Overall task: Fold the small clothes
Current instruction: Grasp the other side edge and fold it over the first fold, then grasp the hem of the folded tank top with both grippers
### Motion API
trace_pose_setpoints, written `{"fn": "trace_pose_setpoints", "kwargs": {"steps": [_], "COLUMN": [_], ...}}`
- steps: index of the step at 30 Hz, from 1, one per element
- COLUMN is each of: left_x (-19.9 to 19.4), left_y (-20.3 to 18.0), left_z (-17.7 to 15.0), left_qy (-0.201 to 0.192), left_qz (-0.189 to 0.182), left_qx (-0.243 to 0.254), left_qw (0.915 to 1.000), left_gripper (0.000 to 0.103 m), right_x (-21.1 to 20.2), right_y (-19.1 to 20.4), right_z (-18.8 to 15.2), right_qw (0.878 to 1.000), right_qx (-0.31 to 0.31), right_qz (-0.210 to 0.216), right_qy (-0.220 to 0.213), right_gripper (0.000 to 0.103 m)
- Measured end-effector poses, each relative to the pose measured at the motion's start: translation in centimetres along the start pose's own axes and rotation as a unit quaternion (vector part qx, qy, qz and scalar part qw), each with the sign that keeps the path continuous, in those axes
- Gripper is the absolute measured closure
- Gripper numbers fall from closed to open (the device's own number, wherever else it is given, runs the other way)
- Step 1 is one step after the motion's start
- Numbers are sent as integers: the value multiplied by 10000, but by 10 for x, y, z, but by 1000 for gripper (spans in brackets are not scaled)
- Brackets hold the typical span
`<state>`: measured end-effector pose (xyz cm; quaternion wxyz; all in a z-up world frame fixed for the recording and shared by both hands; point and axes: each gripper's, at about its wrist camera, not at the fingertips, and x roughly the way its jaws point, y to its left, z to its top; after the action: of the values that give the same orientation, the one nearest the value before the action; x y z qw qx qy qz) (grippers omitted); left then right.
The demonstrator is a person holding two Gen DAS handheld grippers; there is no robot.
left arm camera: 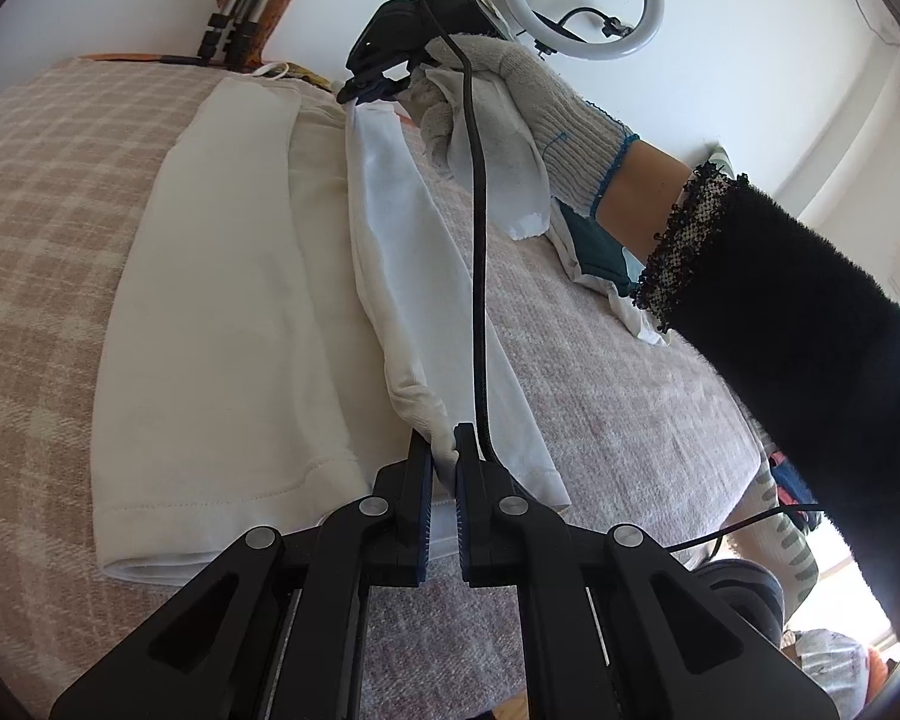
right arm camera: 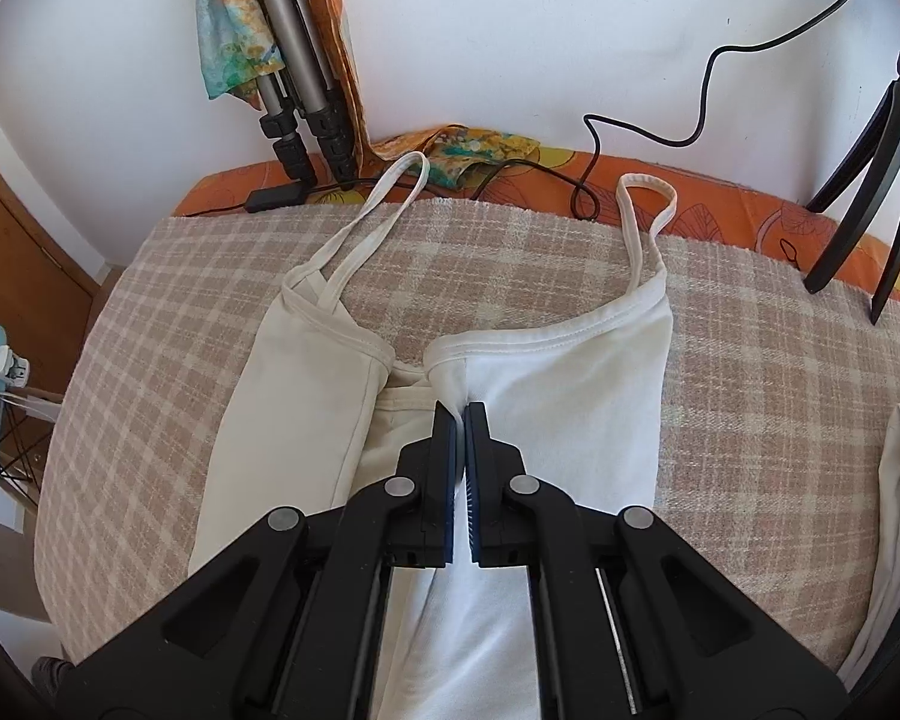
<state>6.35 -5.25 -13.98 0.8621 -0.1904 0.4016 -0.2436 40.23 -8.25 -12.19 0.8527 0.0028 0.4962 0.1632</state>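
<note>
While you hold both grippers over the checked blanket [right arm camera: 750, 360], each one is clamped on the white camisole [right arm camera: 570, 372]. Your left gripper [left arm camera: 444, 450] has its jaws pinched together on a bunched fold near the hem, and your right gripper [right arm camera: 459, 414] is closed on the top edge at the neckline, between the two straps [right arm camera: 648, 204]. From the left view, the lifted side of the camisole runs taut between the two grippers, above the half that lies flat on the blanket. Your gloved right hand [left arm camera: 510, 96] grips its tool at the far end. Farther right a teal and white garment [left arm camera: 594, 258] lies on the bed, partly hidden by your black sleeve [left arm camera: 810, 330], so I cannot tell its shape.
</note>
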Motion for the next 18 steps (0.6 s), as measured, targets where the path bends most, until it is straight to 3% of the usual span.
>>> {"fn": "trace_pose_setpoints", "kwargs": {"steps": [2,5,8,9,18], "left_x": [-2,-6,-16,-21,-62], "left_y": [2,0,-5,-8,2], "left_z": [0,-1,-3,-4,-3], "left_qy": [33,83,44,4,-340], "left_qz": [2,48,77,95,502], "left_qx": [17,69,224,302,452], "left_qw": [10000,9999,9997,9995,9971], "left_gripper": [96,91,91,91,87], "right_x": [4,2,-18,-28,-119], "right_y": [-3,-6,-8,-10,-42], "right_z": [0,-2,-6,-8,-60], "right_qw": [9996,9982,9979,9981,9971], "right_qx": [102,253,221,221,365], "right_qz": [229,498,600,569,572], "right_qy": [91,199,31,-57,-351], "right_gripper": [98,88,67,65,65]}}
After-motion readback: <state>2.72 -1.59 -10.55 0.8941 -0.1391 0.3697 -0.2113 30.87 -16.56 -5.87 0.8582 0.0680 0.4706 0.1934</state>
